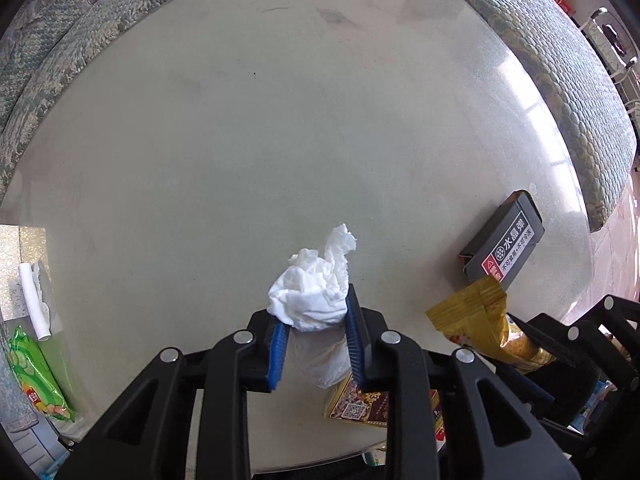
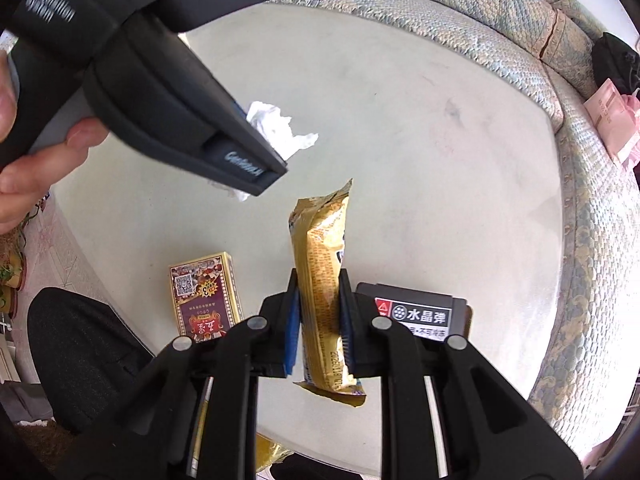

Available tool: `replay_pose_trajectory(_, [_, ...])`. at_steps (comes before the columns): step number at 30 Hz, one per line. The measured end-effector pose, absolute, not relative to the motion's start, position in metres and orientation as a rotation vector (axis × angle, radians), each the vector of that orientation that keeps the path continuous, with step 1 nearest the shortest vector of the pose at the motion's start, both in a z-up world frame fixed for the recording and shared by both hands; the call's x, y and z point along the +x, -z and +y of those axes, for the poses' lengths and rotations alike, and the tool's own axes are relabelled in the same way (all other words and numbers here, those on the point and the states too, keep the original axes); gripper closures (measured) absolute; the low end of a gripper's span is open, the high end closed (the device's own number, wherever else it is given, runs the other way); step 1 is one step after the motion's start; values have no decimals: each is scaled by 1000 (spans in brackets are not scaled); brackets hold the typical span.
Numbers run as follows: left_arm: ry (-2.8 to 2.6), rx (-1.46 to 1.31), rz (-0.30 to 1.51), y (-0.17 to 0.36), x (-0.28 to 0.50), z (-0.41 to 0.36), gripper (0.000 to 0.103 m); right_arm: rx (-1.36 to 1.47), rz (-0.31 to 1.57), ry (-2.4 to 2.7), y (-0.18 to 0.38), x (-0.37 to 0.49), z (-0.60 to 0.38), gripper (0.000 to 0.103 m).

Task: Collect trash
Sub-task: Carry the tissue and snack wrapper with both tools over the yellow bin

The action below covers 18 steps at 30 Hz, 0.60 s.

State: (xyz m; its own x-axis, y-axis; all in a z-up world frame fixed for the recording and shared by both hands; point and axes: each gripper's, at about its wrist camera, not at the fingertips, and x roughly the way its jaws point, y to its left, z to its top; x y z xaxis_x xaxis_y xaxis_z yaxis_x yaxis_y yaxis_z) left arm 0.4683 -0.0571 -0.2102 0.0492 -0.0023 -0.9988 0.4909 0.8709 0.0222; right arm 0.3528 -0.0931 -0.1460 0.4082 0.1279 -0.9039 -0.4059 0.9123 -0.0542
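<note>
My left gripper (image 1: 316, 320) is shut on a crumpled white tissue (image 1: 312, 292) and holds it above the pale round table (image 1: 280, 140). The tissue also shows in the right wrist view (image 2: 276, 124), partly hidden behind the left gripper's black body (image 2: 160, 92). My right gripper (image 2: 318, 312) is shut on a gold snack wrapper (image 2: 320, 272), held upright above the table (image 2: 400, 140). The wrapper's top shows at the right of the left wrist view (image 1: 476, 320).
A red and gold small box (image 2: 204, 300) and a dark grey box with Chinese print (image 2: 420, 316) lie on the table near its front edge. A patterned sofa (image 2: 580, 200) curves around the far side. A green packet (image 1: 36, 376) lies on a side surface at left.
</note>
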Motion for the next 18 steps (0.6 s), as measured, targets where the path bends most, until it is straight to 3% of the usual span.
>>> replay_pose_trajectory(8, [421,464,1398,124,413,-55,77,-333,1052,-321,114,308,-108,85])
replay_pose_trajectory(18, [449,468,1345,76,304,-41,77,-347,1037,-339,78,232,-108,85])
